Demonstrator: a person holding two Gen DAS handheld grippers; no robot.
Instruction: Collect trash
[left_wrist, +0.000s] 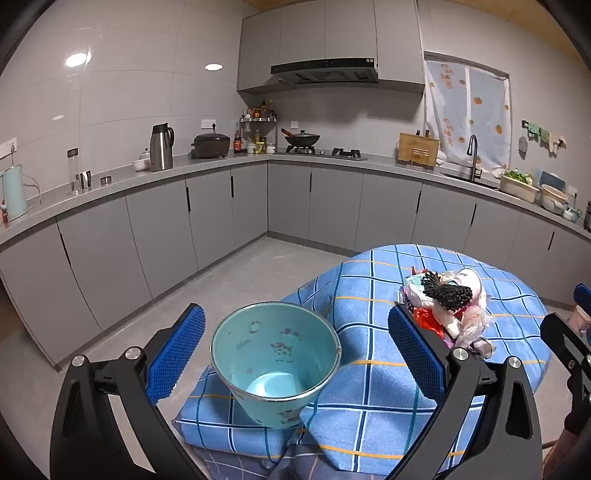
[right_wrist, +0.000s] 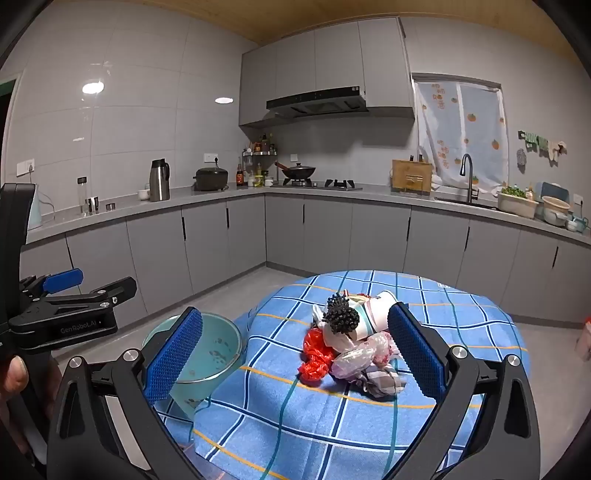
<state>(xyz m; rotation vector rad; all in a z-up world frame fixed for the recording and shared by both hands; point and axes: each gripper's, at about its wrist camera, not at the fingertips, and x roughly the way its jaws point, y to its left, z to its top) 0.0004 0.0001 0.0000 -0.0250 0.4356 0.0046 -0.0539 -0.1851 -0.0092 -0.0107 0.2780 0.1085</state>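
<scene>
You're looking over a table under a blue checked tablecloth, with the grey kitchen counter running round behind it. Biggest thing on the cloth is the teal metal bucket, upright and empty, standing at the table's left edge. Your left gripper is spread as wide as it goes, and from its camera the bucket sits right between the two blue pads, touching neither. Off to the bucket's right lies the trash pile: a white paper cup on its side at the back, a pale plastic bag in front, a crumpled red bag on the left, a black bumpy clump on top, and a grey wad of paper nearest you. Your right gripper is also wide open, holding nothing; the pile lies between its pads in that view, closer to the right pad, apart from both.
</scene>
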